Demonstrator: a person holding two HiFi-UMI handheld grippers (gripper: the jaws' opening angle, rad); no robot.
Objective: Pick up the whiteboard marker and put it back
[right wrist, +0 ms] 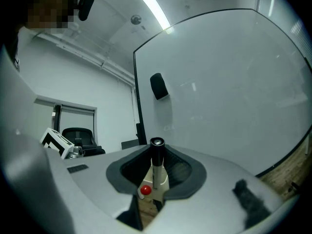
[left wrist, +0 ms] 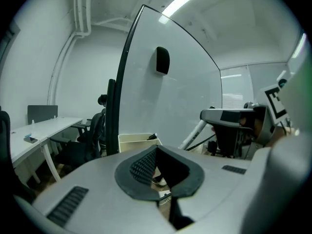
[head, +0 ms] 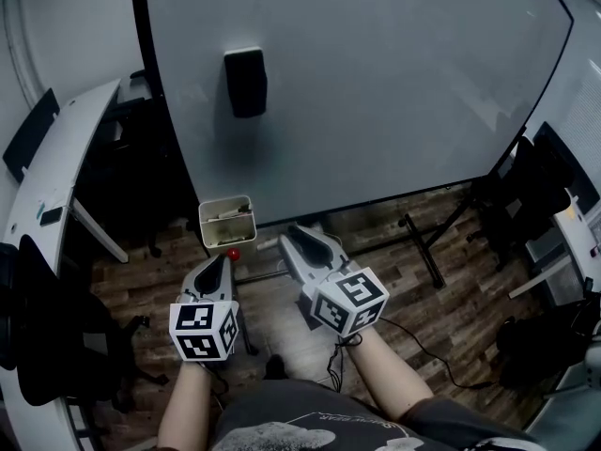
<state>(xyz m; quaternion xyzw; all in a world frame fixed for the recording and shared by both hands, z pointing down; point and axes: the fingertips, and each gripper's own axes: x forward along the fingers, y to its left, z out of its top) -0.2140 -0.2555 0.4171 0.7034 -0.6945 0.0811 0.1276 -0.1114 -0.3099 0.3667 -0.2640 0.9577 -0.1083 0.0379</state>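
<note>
Filling the upper part of the head view, a whiteboard [head: 376, 83] stands on a wood-plank floor [head: 413, 299], with a black eraser [head: 245, 81] stuck at its upper left. A white table [head: 56, 158] runs down the frame's left edge, and dark chairs [head: 528, 191] crowd the right edge. The left tongs [head: 223, 259] are pressed together with nothing between them. The right tongs [head: 297, 235] pinch the whiteboard marker [right wrist: 156, 167], its black cap nearest the camera and its pale barrel running away between the pads. A cream bin [head: 228, 234] sits just beyond both tips, under the board's lower left corner, with a small red ball [head: 233, 253] beside it. Open floor lies toward the lower right of the frame.
</note>
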